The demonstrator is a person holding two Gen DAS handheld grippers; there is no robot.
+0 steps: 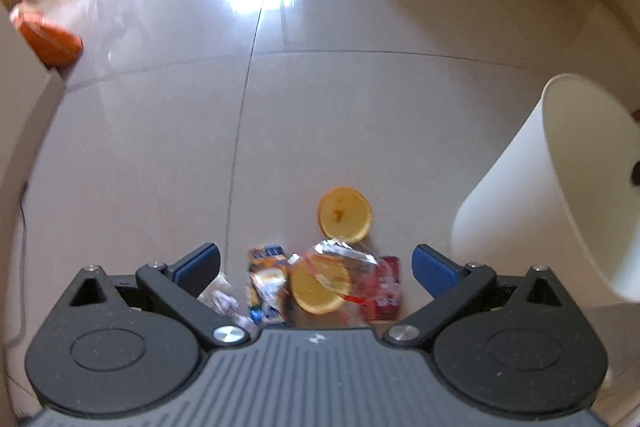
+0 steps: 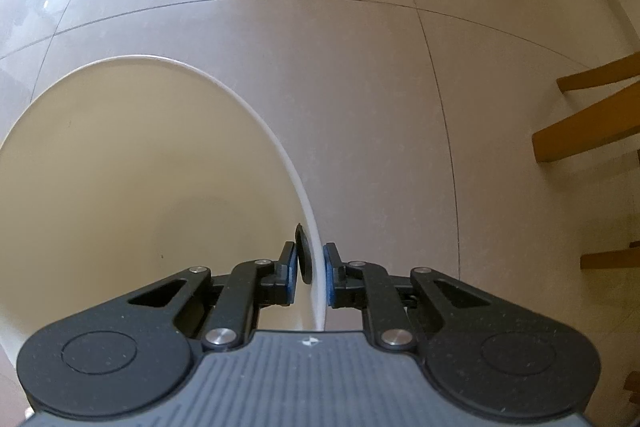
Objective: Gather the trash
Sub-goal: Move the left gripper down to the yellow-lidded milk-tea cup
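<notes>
Left gripper (image 1: 316,267) wide open, trash pile (image 1: 320,283) dead at twelve o'clock; right gripper (image 2: 308,273) clamps the bin (image 2: 120,187) rim.

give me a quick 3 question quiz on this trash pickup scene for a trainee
1. True or false: the left claw is shut on a wrapper.
2. Multiple choice: what is the right claw clamped on? A) an orange slice B) the rim of the white bin C) a chair leg
3. Short answer: where does the lone orange slice lie relative to the pile of wrappers?

Key
1. False: its fingers stand wide apart above the litter on the tiled floor, holding nothing.
2. B: one finger is inside the wall, one outside.
3. Just beyond the pile, on the bin's side; a second slice lies in the pile under a clear wrapper.
</notes>
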